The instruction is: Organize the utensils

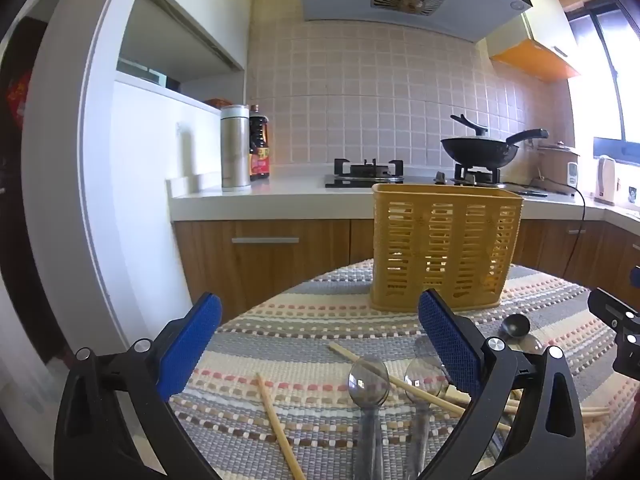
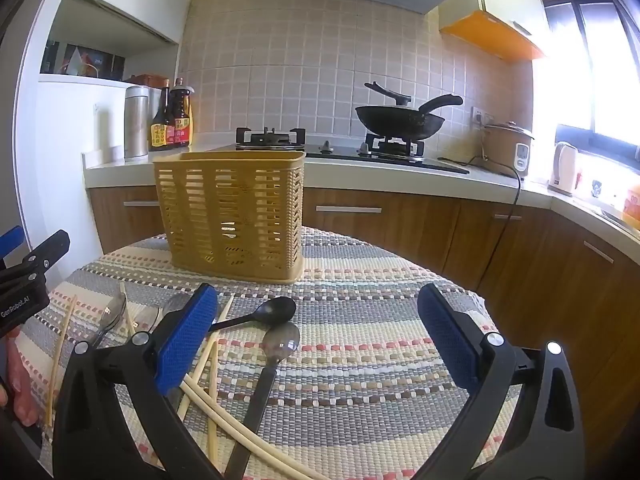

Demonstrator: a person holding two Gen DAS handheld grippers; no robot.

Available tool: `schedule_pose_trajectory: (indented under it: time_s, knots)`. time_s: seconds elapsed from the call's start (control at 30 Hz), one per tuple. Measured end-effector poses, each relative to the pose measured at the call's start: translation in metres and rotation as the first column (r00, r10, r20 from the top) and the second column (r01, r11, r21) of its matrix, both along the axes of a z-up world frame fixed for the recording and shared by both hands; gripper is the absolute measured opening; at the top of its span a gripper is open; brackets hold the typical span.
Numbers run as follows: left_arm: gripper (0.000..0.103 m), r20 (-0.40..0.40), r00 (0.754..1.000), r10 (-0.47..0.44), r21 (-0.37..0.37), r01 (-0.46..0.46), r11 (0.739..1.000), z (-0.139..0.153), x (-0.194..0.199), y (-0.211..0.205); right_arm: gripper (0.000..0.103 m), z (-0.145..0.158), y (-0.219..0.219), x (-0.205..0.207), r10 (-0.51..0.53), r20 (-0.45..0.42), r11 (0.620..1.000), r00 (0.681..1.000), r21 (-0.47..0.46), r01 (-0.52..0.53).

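Spoons point(image 2: 280, 340) and chopsticks point(image 2: 212, 364) lie below both released tools point(image 2: 316, 336) point(image 1: 320, 344), basket point(image 2: 232, 212) beyond.

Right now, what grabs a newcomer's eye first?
The yellow basket standing upright at the far side of the striped mat. Then the spoons and chopsticks scattered on the mat in front of it, with both grippers open above them, holding nothing.

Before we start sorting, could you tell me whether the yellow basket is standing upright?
Upright: the yellow basket stands on its base on the woven mat, rim facing up.
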State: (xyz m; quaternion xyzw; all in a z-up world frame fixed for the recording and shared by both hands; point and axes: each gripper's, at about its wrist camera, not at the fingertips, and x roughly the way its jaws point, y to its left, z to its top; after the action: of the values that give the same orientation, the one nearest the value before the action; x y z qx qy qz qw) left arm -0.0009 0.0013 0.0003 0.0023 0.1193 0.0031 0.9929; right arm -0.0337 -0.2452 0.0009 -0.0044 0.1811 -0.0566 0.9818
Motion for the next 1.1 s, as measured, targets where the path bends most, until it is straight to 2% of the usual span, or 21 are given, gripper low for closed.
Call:
schedule_pose_trajectory:
  time_s: [0.13, 1.1]
  knots:
    - [0.096, -0.009, 1.0, -0.005, 0.017, 0.005, 1.0, -0.0002, 0.0003, -0.0012, 0.096, 0.0, 0.0004, 0.0008, 0.0, 0.0, 1.0, 1.0, -0.003, 0.0]
    - [0.096, -0.033, 0.999, -0.031, 0.015, 0.032, 0.999, -0.0037, 0.0036, -0.0051, 0.096, -0.0025, -0.0047, 0.0034, 0.005, -0.024, 1.0, 1.0, 0.025, -0.004]
